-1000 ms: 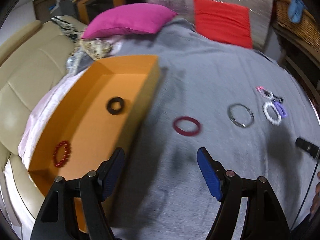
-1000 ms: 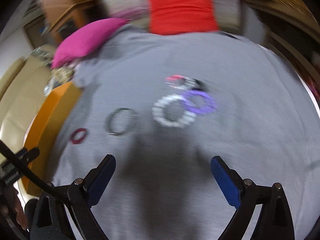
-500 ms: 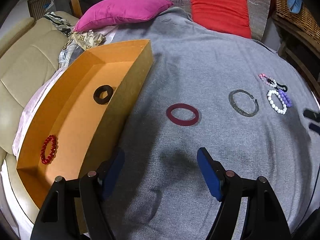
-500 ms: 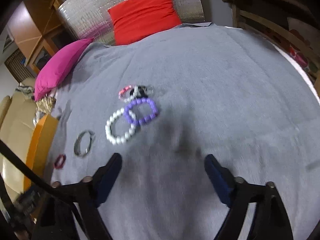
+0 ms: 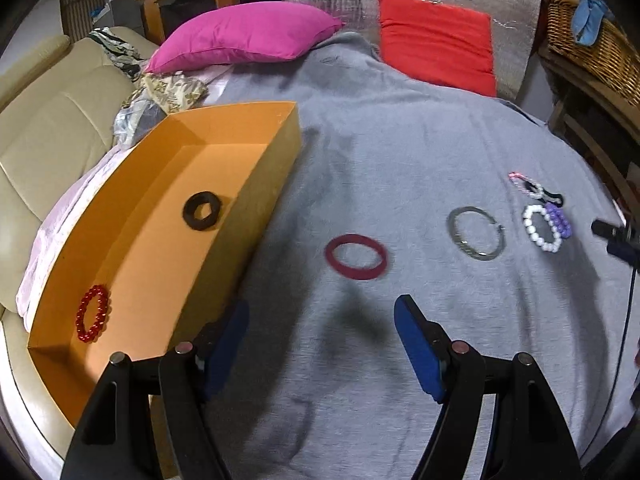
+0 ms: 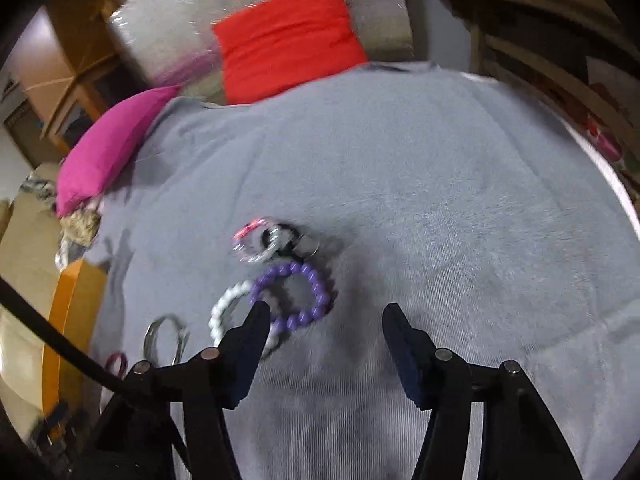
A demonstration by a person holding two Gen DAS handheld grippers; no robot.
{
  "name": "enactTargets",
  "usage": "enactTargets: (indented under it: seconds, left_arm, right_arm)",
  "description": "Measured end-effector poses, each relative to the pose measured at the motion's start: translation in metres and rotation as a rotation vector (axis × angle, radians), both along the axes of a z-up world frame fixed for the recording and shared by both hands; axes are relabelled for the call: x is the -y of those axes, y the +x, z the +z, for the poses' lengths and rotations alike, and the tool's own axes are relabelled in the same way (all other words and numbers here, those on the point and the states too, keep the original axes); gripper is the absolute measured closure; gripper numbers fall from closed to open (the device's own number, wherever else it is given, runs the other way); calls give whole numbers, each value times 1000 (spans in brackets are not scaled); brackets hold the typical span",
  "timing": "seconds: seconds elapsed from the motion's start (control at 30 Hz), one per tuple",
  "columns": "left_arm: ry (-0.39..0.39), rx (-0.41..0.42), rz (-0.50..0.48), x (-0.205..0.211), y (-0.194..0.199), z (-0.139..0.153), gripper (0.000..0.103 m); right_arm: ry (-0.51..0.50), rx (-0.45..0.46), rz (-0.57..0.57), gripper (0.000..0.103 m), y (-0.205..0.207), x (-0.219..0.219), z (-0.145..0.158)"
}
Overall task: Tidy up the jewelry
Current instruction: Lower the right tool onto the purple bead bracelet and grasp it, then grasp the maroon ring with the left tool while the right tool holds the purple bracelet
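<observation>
R claw (image 6: 323,334): my jaws wide, empty.
Risk: purple beads (image 6: 294,295) overlap white beads (image 6: 230,316) by L finger; may snag both.

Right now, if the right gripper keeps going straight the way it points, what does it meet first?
Probably the purple bead bracelet, lying just ahead of the open right gripper toward its left finger; depth is unclear.

tray (image 5: 256,184) left of bangle (image 5: 355,256), bracelets (image 5: 544,226) far right

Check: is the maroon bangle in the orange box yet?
Out. The maroon bangle lies flat on the grey blanket, right of the orange box.
</observation>
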State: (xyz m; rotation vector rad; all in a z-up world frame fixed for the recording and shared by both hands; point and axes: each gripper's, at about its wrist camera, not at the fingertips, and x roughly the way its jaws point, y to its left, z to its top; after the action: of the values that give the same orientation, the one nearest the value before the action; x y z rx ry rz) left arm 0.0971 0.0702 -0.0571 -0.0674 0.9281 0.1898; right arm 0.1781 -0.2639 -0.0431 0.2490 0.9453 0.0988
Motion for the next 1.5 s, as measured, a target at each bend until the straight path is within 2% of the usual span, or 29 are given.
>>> enactTargets:
  seconds: [0.13, 0.27, 0.33, 0.57, 0.6, 0.73, 0.8, 0.83, 0.97, 1.23, 1.4, 1.43, 1.5]
  left_arm:
    - [-2, -21, -22, 10, 7, -4, 28]
    - [0, -42, -12, 9, 14, -9, 28]
    - [2, -41, -3, 5, 14, -9, 28]
    - [10, -54, 12, -6, 16, -15, 28]
    - [7, -54, 16, -7, 16, -16, 28]
    - [0, -57, 17, -9, 17, -17, 28]
    - [0, -53, 15, -10, 17, -16, 28]
    - [-1, -52, 16, -11, 18, -16, 28]
    - [-30, -59, 12, -14, 29, -19, 28]
    - [-52, -155, 12, -13, 67, -45, 28]
    - [-53, -173, 8, -10, 78, -51, 29]
    - [-56, -178, 10, -10, 81, -51, 31]
    - [-33, -188, 13, -10, 84, -52, 47]
  right_arm:
    - [-30, -32, 10, 27, -6, 1, -4]
    - [-14, -99, 0, 29, 20, 4, -13]
    - [-40, -120, 2, 40, 34, 2, -18]
    - [-113, -189, 15, 63, 69, -17, -35]
    - [-122, -192, 18, 71, 73, -20, -35]
    - [-201, -205, 41, 86, 79, -28, -38]
    - [-202, -197, 48, 88, 77, -28, -36]
    - [-186, -192, 45, 94, 74, -25, -34]
    - [-145, -158, 30, 93, 48, -8, -29]
    - [-27, -106, -12, 93, -6, 34, -23]
    - [-9, -93, -12, 93, -26, 43, -26]
    - [-6, -92, -10, 93, -30, 44, -28]
    - [6, -91, -9, 93, -34, 47, -29]
